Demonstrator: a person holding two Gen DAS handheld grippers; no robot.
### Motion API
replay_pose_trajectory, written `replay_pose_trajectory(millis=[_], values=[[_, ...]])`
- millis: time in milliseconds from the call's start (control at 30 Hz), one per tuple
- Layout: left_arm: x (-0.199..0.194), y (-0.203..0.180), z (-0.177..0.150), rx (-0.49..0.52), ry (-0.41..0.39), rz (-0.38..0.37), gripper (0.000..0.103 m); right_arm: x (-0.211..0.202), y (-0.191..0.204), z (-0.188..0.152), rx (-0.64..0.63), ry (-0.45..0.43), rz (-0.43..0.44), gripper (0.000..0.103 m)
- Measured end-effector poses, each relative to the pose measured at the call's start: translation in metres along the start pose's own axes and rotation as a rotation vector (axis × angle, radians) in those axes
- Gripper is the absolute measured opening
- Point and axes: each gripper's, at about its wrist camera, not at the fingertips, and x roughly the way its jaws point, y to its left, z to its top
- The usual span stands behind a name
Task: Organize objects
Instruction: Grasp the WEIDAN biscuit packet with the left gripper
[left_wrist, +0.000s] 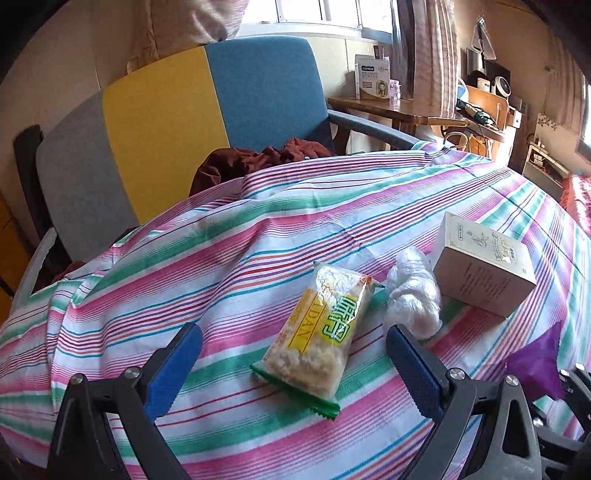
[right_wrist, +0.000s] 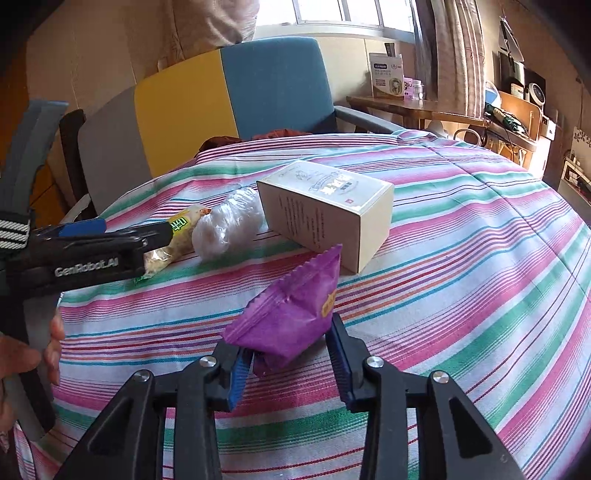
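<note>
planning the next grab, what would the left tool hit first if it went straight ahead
Most likely the clear yellow-and-green snack packet lying between the open left tool's fingers on the striped cloth; depth is uncertain.

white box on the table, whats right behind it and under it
The white box lies directly on the striped tablecloth. Behind it, more cloth and a colour-block chair show. Whatever the cloth covers is hidden.

left claw (left_wrist: 295, 363) spread wide around the snack packet (left_wrist: 317, 336) on the striped cloth (left_wrist: 184, 266).
</note>
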Motion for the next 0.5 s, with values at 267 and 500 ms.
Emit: replay_pose_trajectory(millis=[267, 500], values=[[0.028, -0.006, -0.007, 0.034, 0.044, -0.032, 0.046, -0.002, 0.001, -0.001, -0.004, -0.026, -0.019, 0.038], [0.001, 0.014, -0.024, -0.083, -0.018, 0.013, 0.043, -0.005, 0.001, 0.000, -0.013, -0.053, -0.033, 0.038]])
